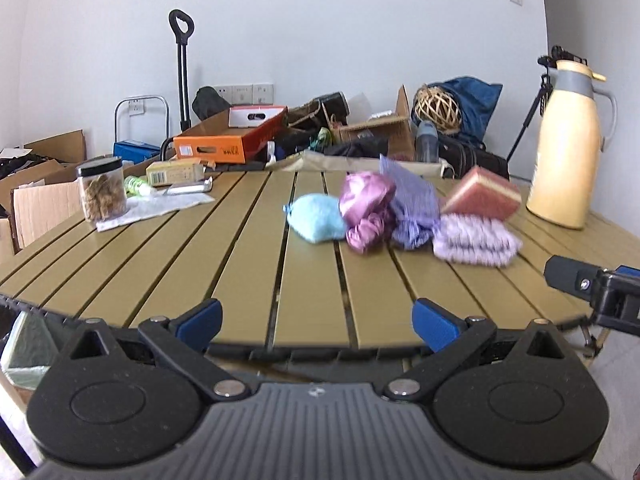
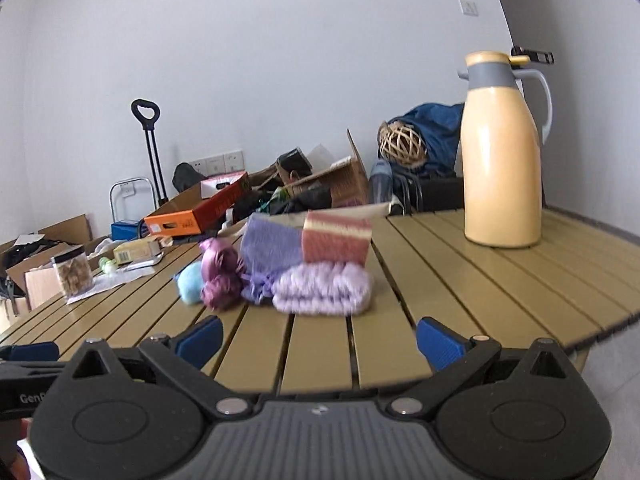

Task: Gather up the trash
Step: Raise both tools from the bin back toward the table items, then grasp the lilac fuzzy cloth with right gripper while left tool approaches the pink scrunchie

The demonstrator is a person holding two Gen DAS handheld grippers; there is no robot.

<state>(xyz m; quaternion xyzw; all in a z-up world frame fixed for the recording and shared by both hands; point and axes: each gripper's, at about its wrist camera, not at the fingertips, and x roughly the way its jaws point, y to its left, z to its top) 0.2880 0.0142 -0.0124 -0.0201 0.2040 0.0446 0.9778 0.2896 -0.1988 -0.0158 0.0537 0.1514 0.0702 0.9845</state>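
Note:
A row of soft items lies mid-table on the olive slatted table: a light blue fuzzy ball, a crumpled shiny purple bag, a lilac mesh pouch, a folded lilac cloth and a pink-and-cream sponge resting on it. My left gripper stands open at the near table edge, nothing between its fingers. My right gripper is also open and empty, to the right of the left; its tip shows in the left wrist view.
A tall cream thermos jug stands at the right rear. At the left rear sit a jar of nuts on white paper, a small box and a green tube. Boxes and bags clutter the floor behind.

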